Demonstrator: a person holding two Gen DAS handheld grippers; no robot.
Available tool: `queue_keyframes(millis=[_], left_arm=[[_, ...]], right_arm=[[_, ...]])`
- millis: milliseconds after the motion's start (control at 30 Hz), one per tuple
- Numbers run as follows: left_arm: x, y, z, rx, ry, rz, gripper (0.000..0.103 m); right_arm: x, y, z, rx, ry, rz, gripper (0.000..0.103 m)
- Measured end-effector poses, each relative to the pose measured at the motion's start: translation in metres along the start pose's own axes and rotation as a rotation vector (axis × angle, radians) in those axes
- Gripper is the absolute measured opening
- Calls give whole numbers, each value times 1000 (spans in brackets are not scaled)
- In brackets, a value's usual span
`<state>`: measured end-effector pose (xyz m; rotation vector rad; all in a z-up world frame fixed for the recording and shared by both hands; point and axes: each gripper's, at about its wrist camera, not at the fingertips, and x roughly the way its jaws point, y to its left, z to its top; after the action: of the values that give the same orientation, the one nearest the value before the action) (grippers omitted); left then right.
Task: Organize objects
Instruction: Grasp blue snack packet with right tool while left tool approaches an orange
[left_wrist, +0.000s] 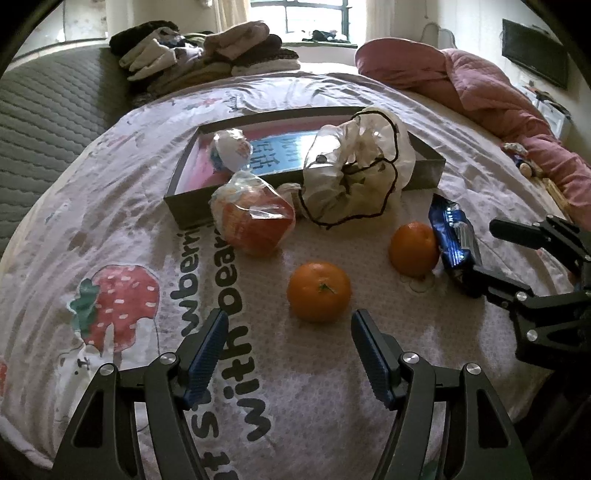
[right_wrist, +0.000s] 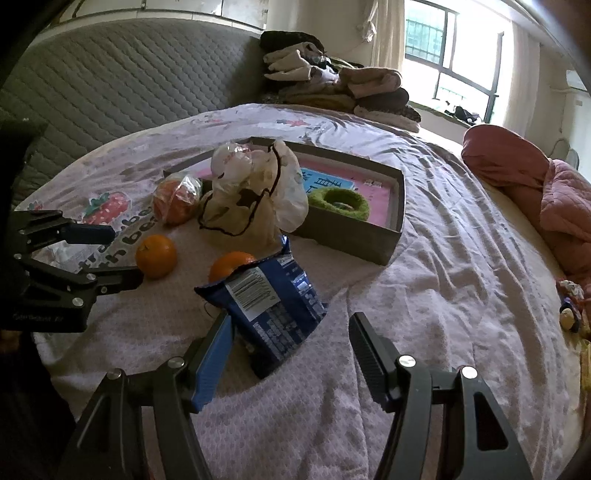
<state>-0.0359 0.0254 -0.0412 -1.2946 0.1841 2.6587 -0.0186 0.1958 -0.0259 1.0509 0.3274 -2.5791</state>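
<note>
Left gripper (left_wrist: 288, 325), jaws apart and empty, hovers with an orange (left_wrist: 319, 291) just ahead between its fingertips; it should straddle the fruit evenly before squeezing, then carry it to the box (left_wrist: 188, 212) beyond.

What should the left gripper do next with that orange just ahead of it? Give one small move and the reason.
Probably ease the left gripper forward and down so its open jaws straddle the near orange, then close. The orange lies loose on the bedspread just beyond the fingertips, nothing is held, and the open box behind looks like the likely place for it.
</note>
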Motion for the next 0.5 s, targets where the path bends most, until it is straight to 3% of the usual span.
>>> queue_keyframes(millis=[500], left_arm=[[16,4,5,-22,-4,-25,71]], right_arm=[[13,-3,8,13,8,37,64]])
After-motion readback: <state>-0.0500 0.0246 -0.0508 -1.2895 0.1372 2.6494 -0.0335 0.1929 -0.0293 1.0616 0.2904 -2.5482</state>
